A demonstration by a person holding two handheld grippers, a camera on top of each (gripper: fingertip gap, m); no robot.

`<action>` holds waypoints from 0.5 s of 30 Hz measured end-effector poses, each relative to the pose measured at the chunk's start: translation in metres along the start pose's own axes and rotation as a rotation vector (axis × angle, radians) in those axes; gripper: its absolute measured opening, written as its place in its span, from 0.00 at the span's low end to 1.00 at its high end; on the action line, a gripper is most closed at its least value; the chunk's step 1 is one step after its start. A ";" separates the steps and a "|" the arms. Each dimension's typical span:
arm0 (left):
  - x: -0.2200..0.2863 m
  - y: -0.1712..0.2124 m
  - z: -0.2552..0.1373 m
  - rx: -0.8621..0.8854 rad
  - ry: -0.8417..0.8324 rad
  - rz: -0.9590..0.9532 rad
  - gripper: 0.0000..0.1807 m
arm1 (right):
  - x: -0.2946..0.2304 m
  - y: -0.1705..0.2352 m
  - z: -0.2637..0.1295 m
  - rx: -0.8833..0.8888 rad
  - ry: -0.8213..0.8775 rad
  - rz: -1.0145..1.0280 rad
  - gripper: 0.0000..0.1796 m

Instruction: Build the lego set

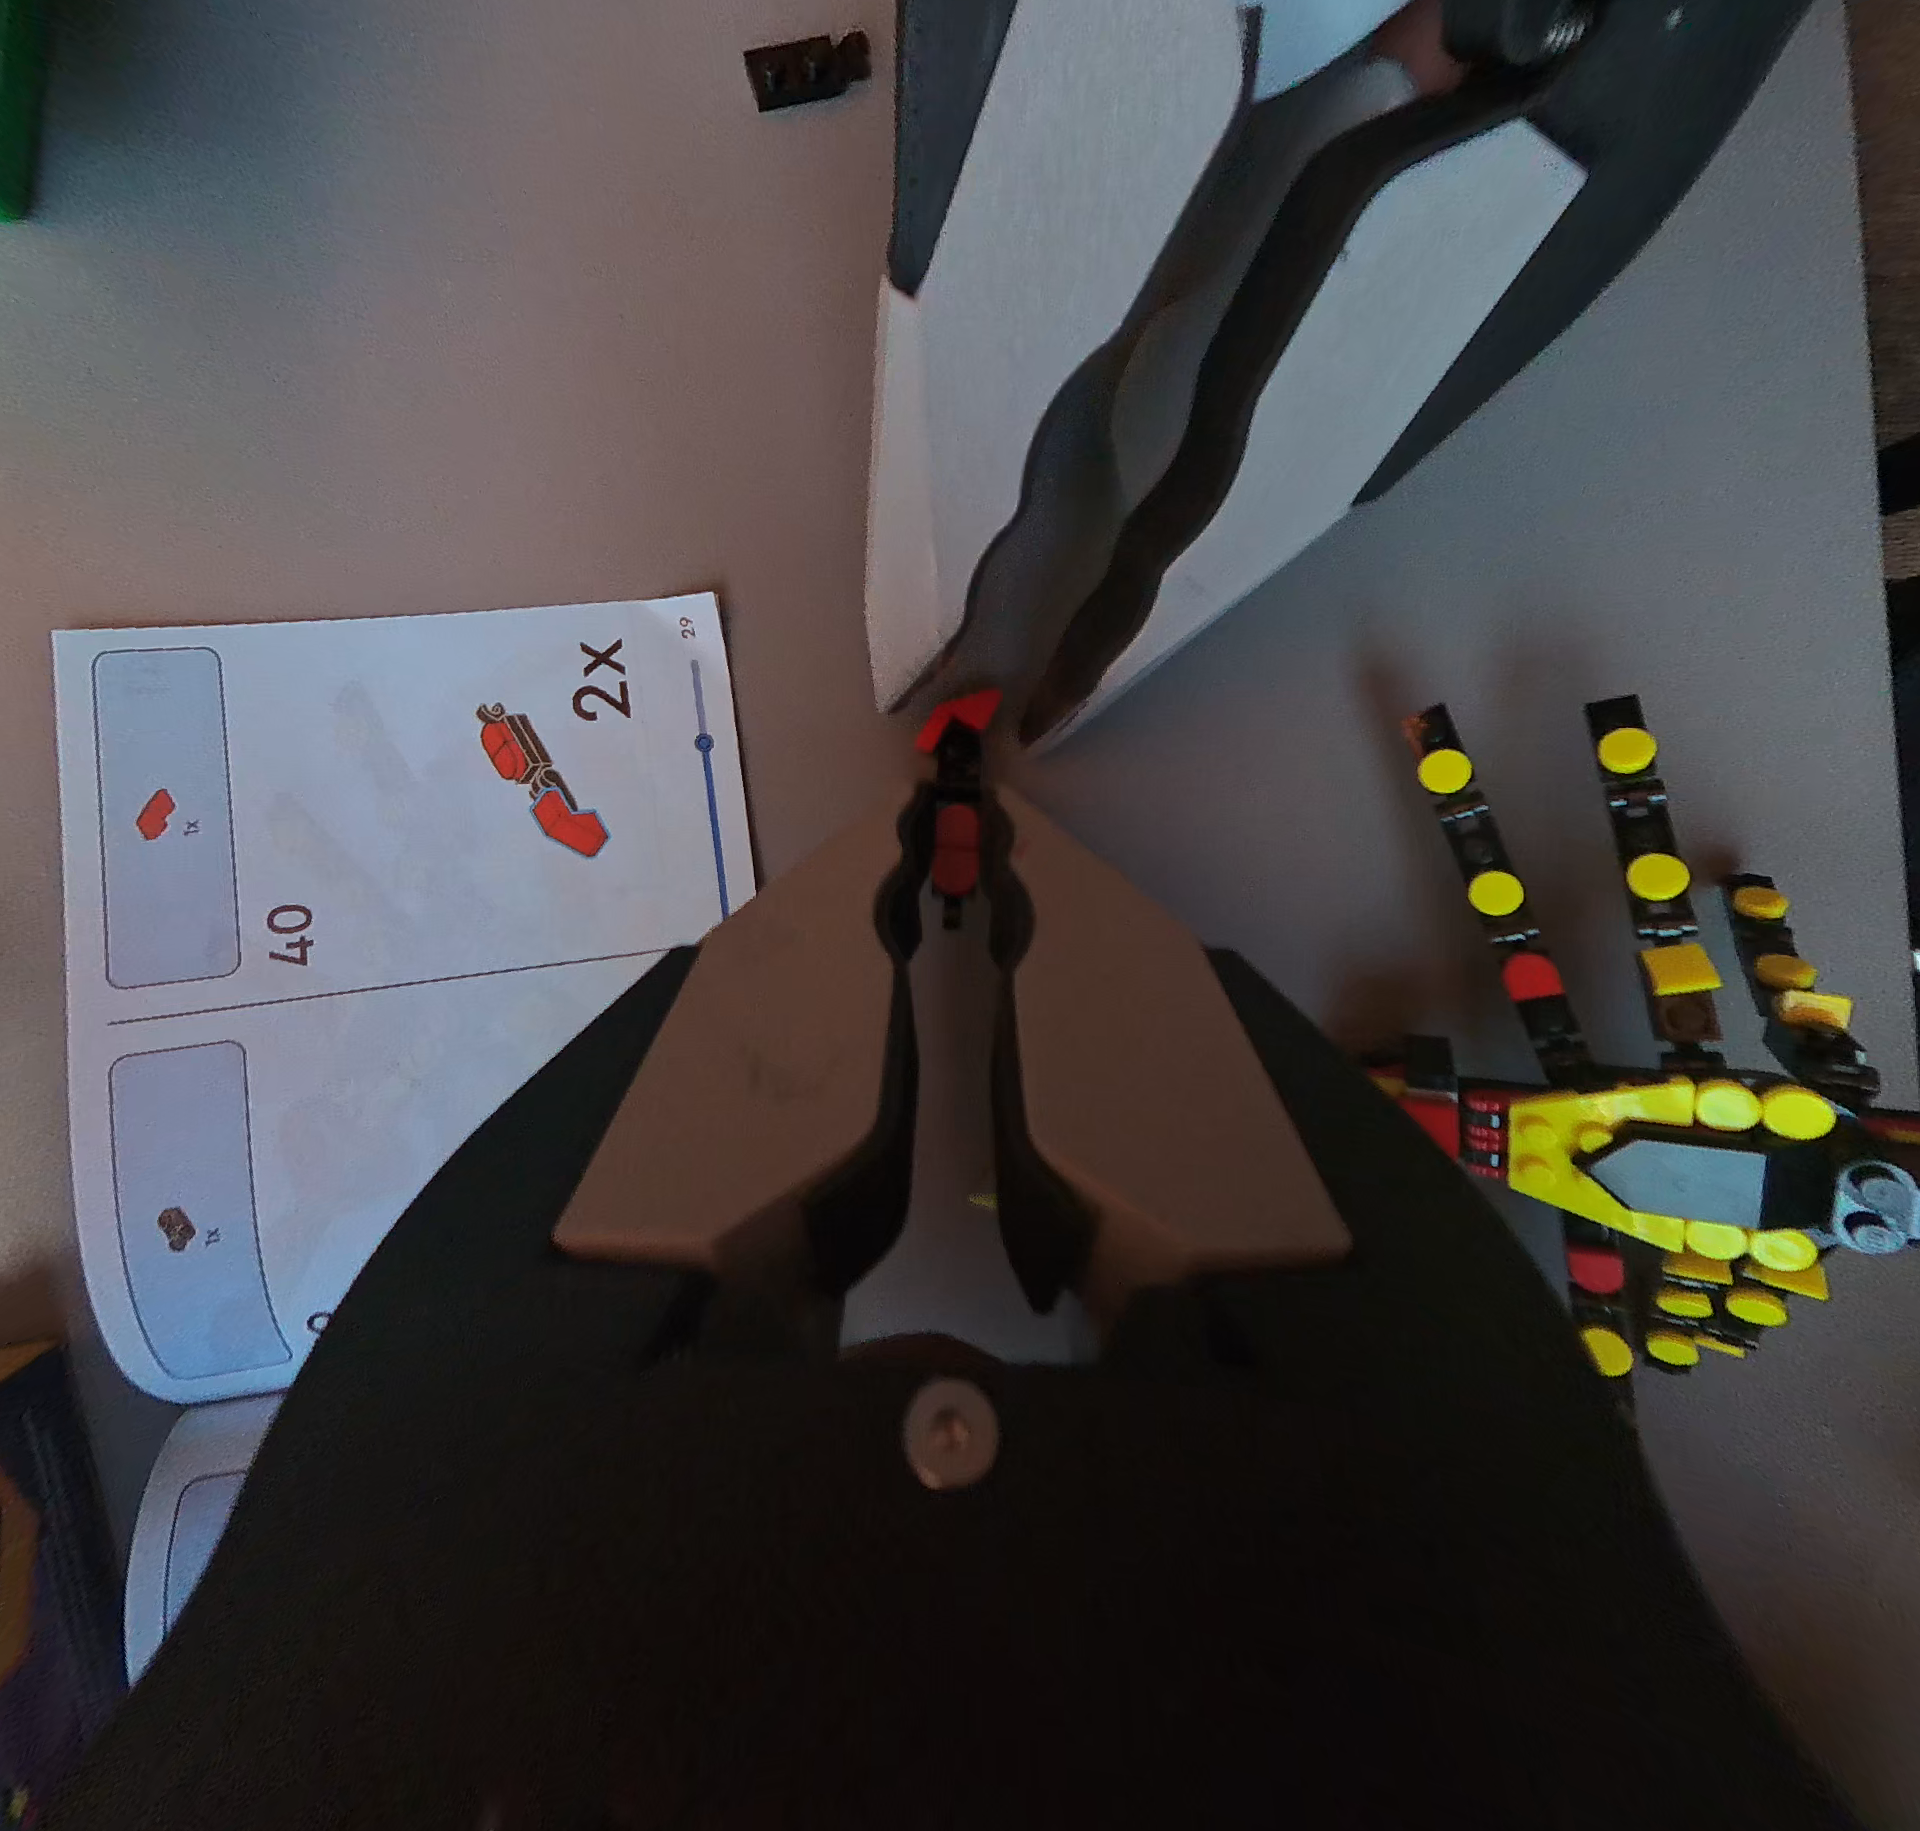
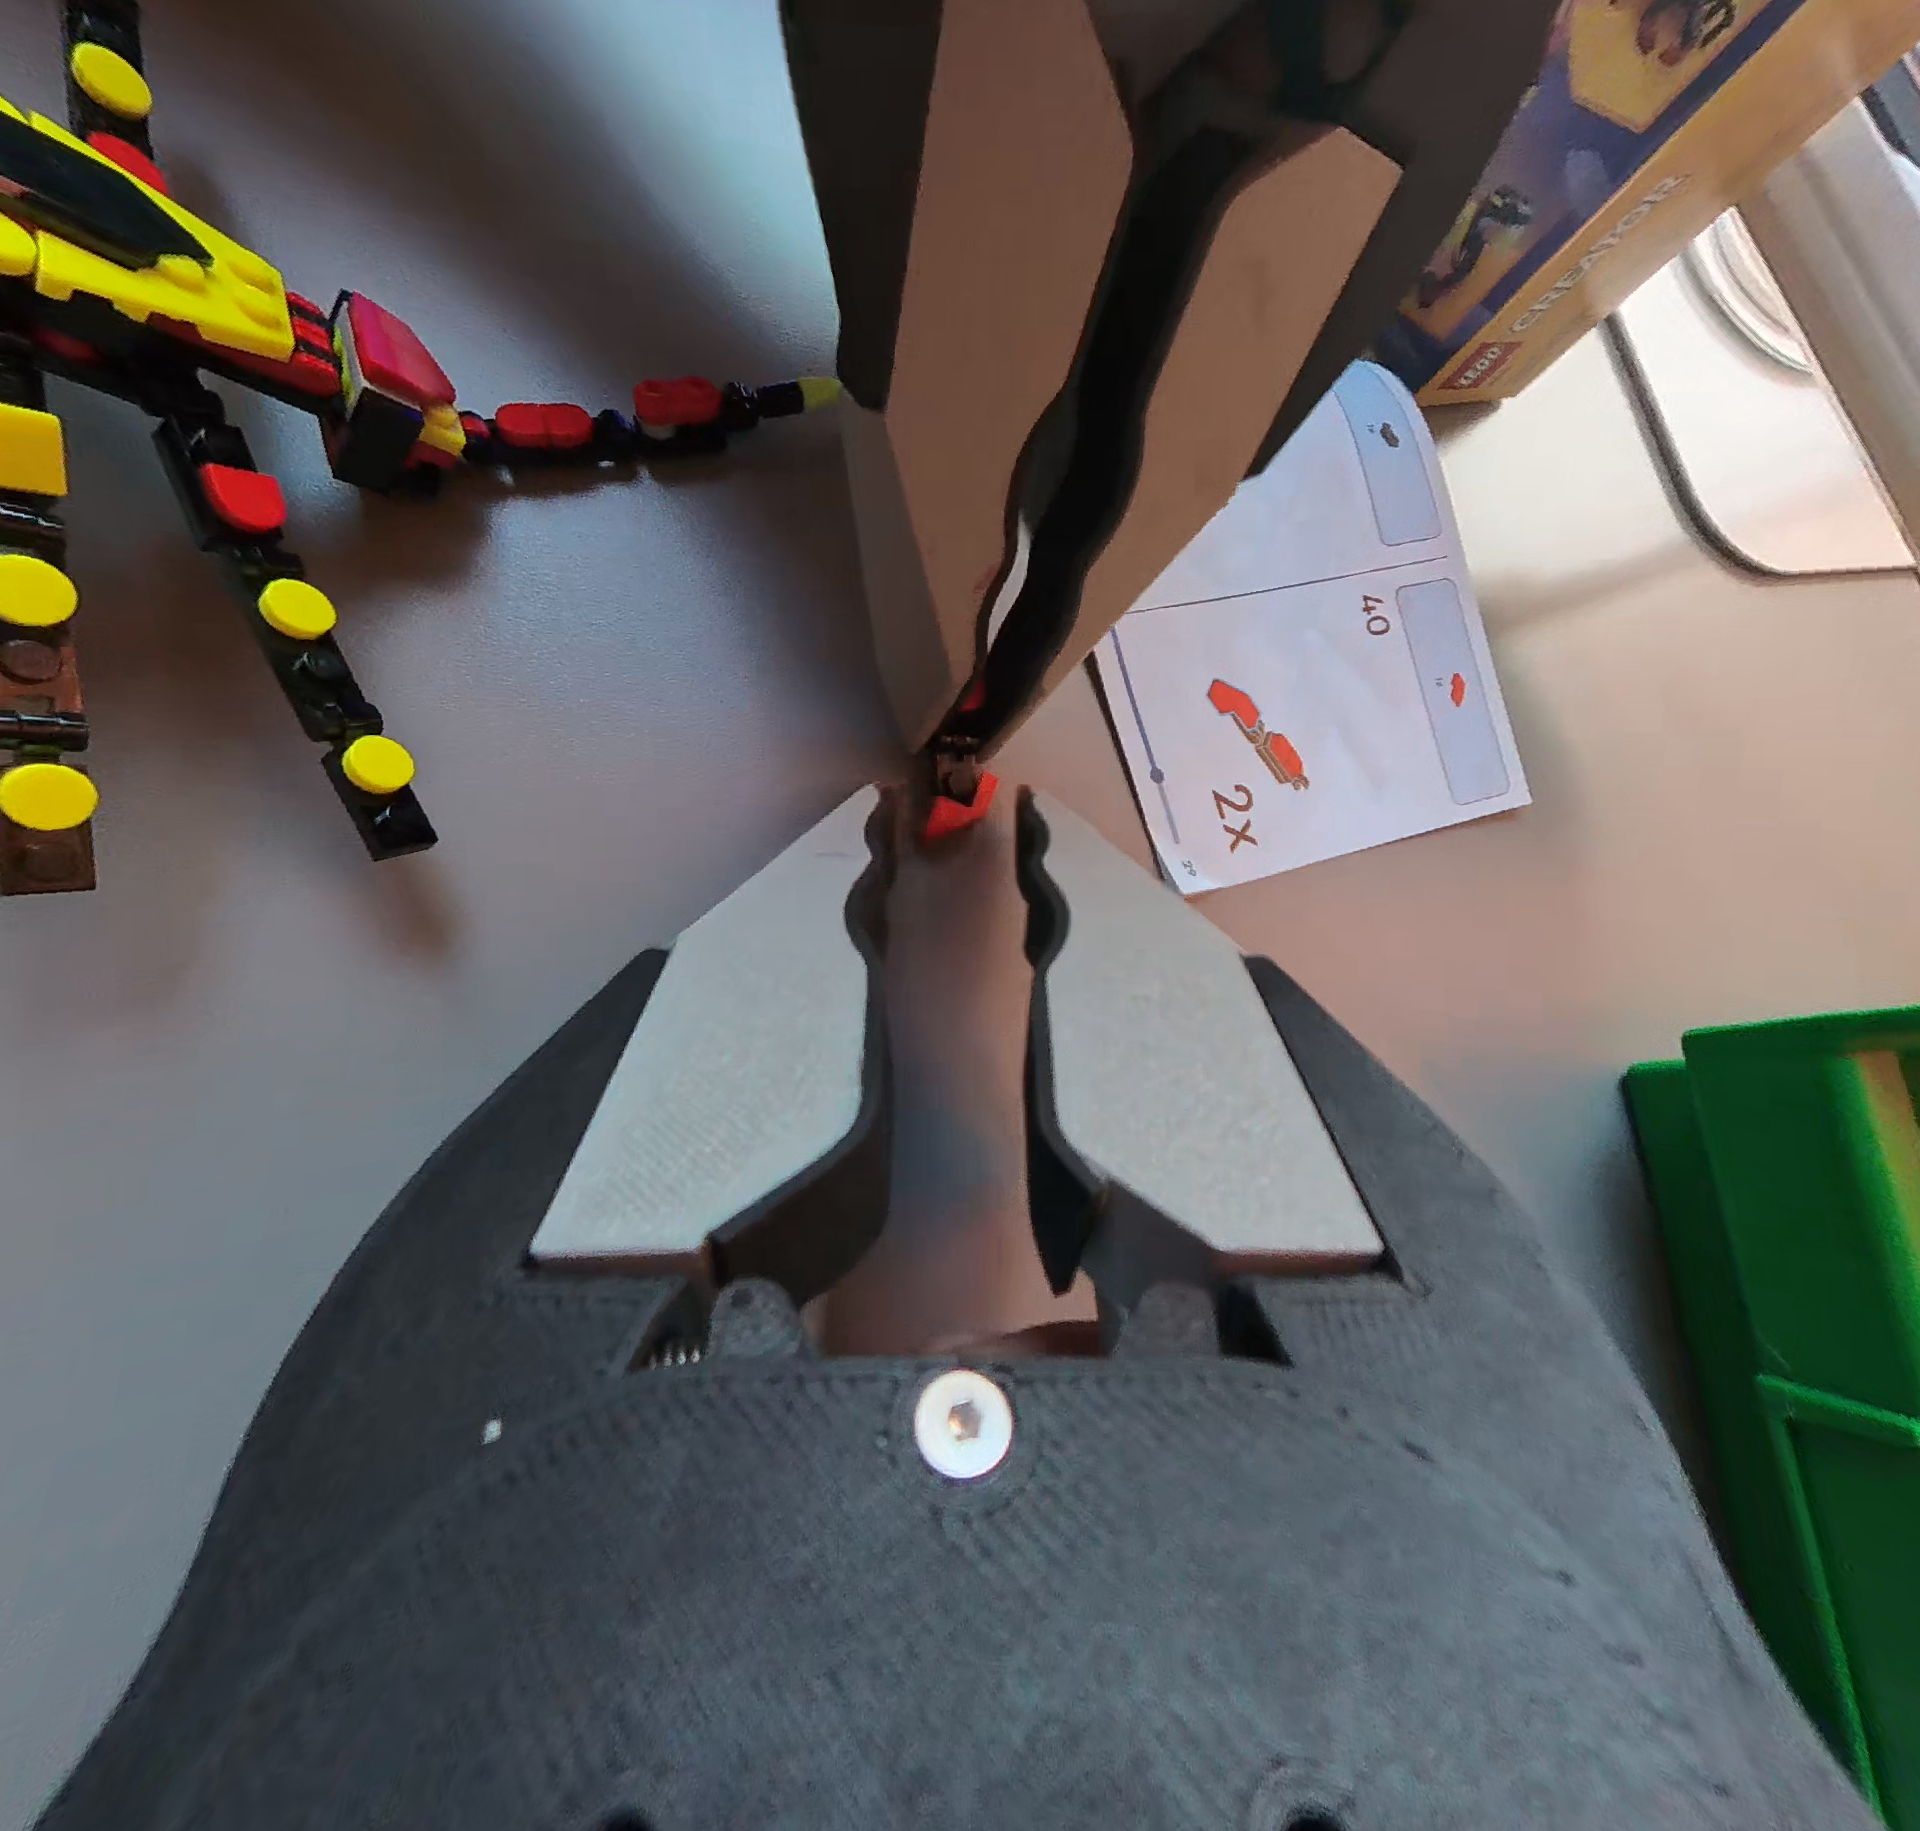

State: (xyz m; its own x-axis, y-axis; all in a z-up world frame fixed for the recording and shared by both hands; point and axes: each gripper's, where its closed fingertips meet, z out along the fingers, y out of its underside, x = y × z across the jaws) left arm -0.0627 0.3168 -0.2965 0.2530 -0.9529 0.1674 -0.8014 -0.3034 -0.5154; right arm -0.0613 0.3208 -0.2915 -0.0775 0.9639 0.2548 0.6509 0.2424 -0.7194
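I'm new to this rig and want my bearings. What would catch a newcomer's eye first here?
The two grippers meet tip to tip mid-frame: the left gripper is shut on a small red-and-black lego piece, and the right gripper stands open at its red tip. Next comes the yellow, black and red lego model, sprawled on the table to the left gripper's right. An open instruction page lies on the other side.

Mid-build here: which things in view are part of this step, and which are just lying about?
In the job:
- small red-and-black sub-assembly, clamped in the left gripper
- right gripper, jaws apart at its red tip
- instruction page
- yellow-and-black model

Lying about:
- loose dark piece
- set box
- green tray
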 end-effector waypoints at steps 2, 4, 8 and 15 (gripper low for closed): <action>-0.001 0.002 -0.001 -0.017 -0.012 -0.002 0.03 | 0.002 0.001 -0.002 0.009 -0.008 0.021 0.12; -0.001 0.002 -0.001 -0.017 -0.011 -0.010 0.03 | 0.003 0.001 -0.003 0.010 -0.013 0.039 0.12; 0.000 0.001 -0.001 0.004 0.024 -0.049 0.03 | 0.001 0.003 0.000 -0.011 -0.013 0.025 0.09; 0.000 -0.001 -0.002 0.065 0.113 -0.131 0.03 | 0.007 0.005 0.000 -0.018 0.046 -0.021 0.03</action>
State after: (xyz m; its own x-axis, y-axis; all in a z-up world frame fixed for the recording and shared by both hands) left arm -0.0627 0.3173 -0.2945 0.2876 -0.8999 0.3279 -0.7282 -0.4278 -0.5355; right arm -0.0586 0.3291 -0.2933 -0.0568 0.9523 0.2998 0.6633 0.2604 -0.7016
